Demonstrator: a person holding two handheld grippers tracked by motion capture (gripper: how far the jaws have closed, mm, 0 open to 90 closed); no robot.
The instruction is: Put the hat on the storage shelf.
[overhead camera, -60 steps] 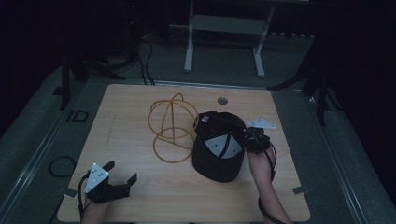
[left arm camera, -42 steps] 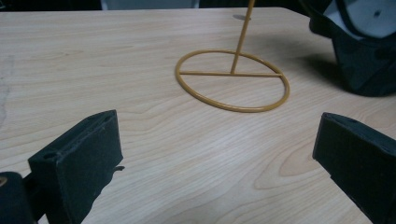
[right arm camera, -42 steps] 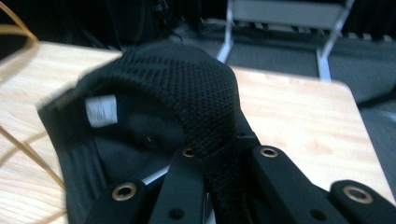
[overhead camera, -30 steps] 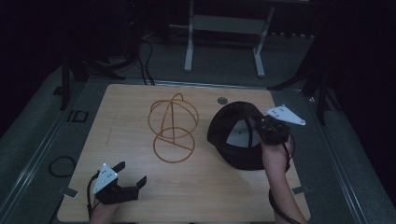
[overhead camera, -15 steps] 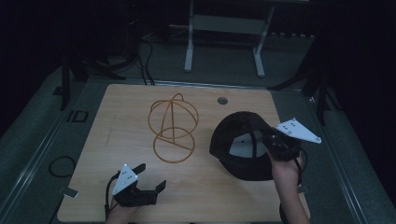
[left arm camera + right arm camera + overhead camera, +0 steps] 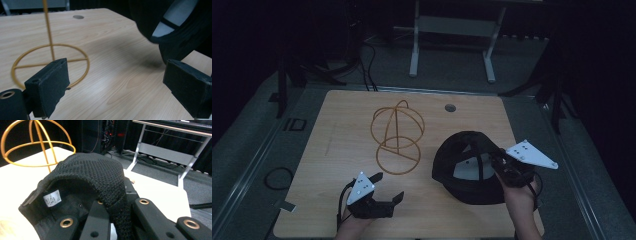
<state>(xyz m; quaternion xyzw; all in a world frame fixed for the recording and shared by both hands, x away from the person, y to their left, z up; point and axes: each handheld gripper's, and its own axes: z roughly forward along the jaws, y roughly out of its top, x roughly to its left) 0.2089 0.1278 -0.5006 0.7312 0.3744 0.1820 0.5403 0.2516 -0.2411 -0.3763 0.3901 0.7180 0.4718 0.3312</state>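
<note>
Right tongs pinch the cap by its edge, fabric wedged between the jaws, near the desk's right edge. Cap opening faces up. Left tongs spread wide, empty, low at the near edge. Stand at desk centre, left of the cap, beyond the left tongs, which are nearer it. Right forearm comes straight in from the near edge.

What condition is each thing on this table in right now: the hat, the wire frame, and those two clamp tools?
Black knitted cap: upside down, its inside and label showing, rim pinched by the right gripper.
Gold wire hat stand: upright on the wooden table, bare, nothing on it.
Left gripper: fingers wide open, holding nothing, low over the table.
Right gripper: shut on the cap's rim.
</note>
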